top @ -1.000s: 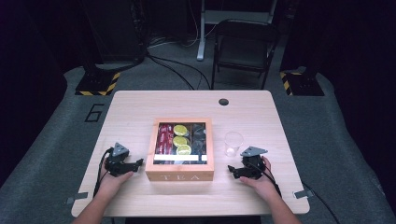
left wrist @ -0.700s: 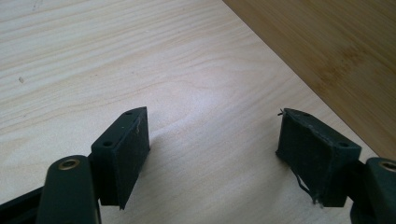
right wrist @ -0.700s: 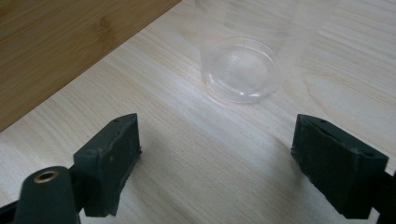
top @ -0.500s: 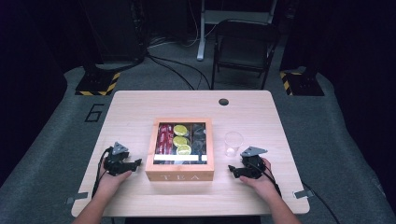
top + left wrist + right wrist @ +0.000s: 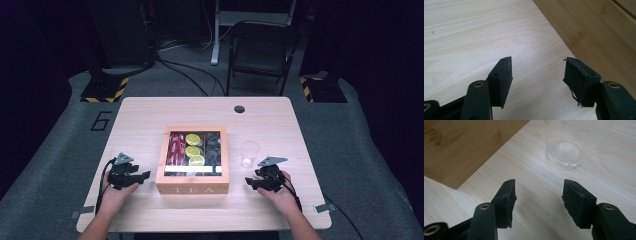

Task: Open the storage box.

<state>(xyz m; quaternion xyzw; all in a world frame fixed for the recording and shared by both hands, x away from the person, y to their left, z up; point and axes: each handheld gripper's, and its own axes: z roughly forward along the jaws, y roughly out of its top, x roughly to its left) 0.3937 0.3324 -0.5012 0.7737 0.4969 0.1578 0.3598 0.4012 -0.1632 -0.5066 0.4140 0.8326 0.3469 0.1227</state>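
Two grippers rest low on the tabletop (image 5: pixel 150 115) near its front edge, one on either side of a wooden tea box (image 5: pixel 193 161) that stands at the middle of the tabletop, closer to the front edge than to the back.

In the high view the left gripper (image 5: pixel 145 174) lies just beside the box's left wall, held by the person's left hand (image 5: pixel 114 196), its jaws aimed toward the box. Its own view shows the two black jaws apart with bare wood grain between them and nothing gripped; they have just been closing from a wider spread. The box's side wall (image 5: pixel 599 32) runs across the upper right of that view, just ahead of the fingertips and not touching them.

The right gripper (image 5: pixel 248 183) sits off the box's right front corner, held by the right hand (image 5: pixel 281 196). Its jaws also stand apart on nothing and have just been narrowing. A clear plastic cup (image 5: pixel 250 153) stands upright on the tabletop right of the box, just behind this gripper; in the right gripper view the cup (image 5: pixel 565 152) is ahead of the fingertips, apart from them, with the box's corner (image 5: pixel 454 152) at upper left.

Through the box's glass lid, red packets fill the left compartment, yellow-green ones the middle, dark ones the right. A small round hole (image 5: pixel 239 109) marks the tabletop near its back edge.
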